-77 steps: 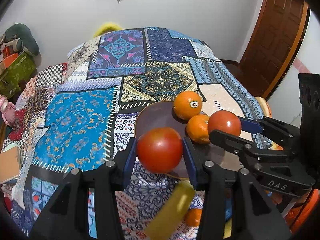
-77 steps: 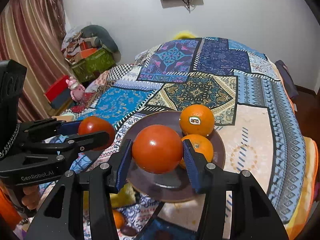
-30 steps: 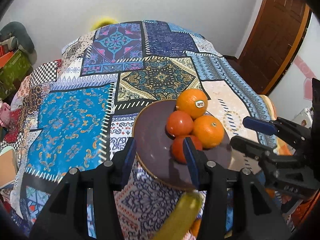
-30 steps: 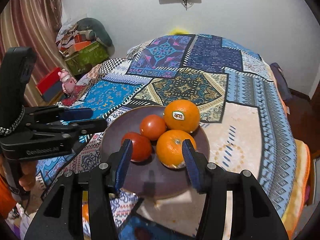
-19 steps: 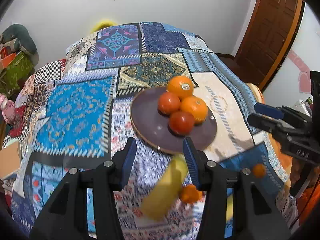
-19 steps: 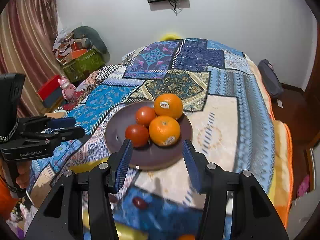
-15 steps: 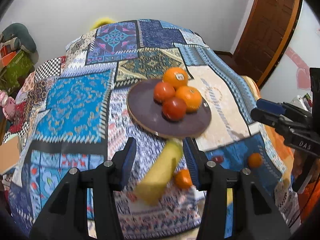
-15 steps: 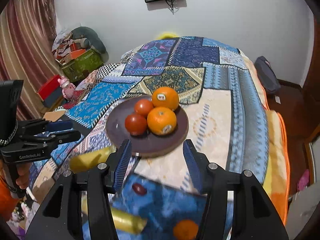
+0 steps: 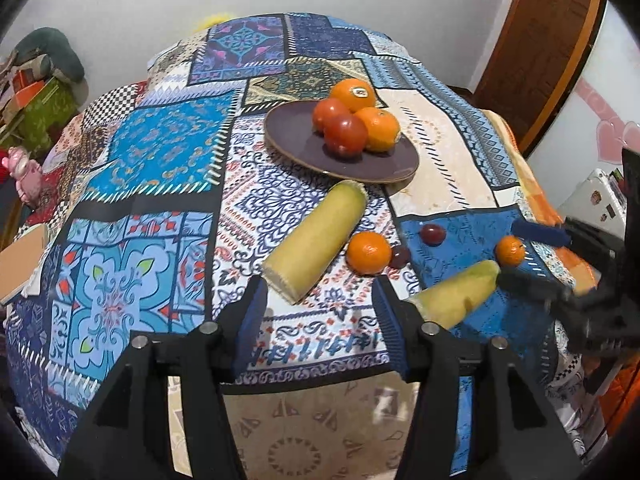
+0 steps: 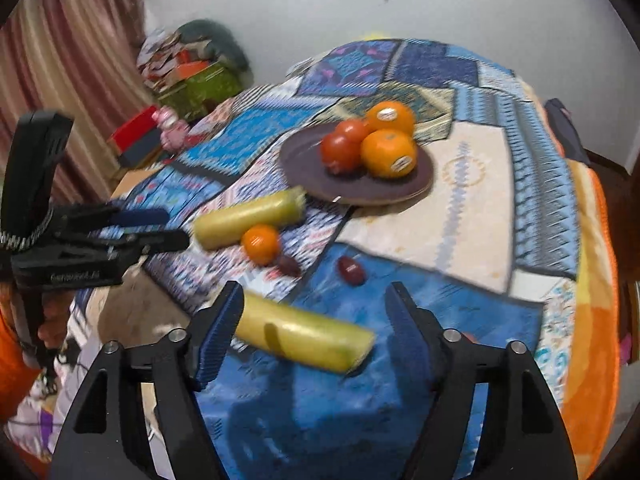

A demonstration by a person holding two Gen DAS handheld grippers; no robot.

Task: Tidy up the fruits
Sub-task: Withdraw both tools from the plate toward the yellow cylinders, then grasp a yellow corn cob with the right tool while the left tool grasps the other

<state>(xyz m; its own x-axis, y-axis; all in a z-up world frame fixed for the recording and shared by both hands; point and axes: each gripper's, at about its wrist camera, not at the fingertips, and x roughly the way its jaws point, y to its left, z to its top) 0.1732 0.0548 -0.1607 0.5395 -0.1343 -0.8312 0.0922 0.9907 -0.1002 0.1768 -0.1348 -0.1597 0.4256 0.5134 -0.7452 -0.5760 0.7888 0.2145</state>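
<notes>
A dark brown plate holds two oranges and two red tomatoes. In front of it on the patchwork cloth lie two yellow-green cylinders, two small oranges and two dark grapes. My left gripper is open and empty, near the front edge. My right gripper is open and empty, above the nearer cylinder.
The patterned cloth covers a round table. Boxes and clutter stand at the far left by a curtain. A brown door is at the right. A pink toy lies at the left.
Both grippers let go of their tomatoes onto the plate, then drew back toward the table's front edge. The loose cylinders, small oranges and grapes have come into view.
</notes>
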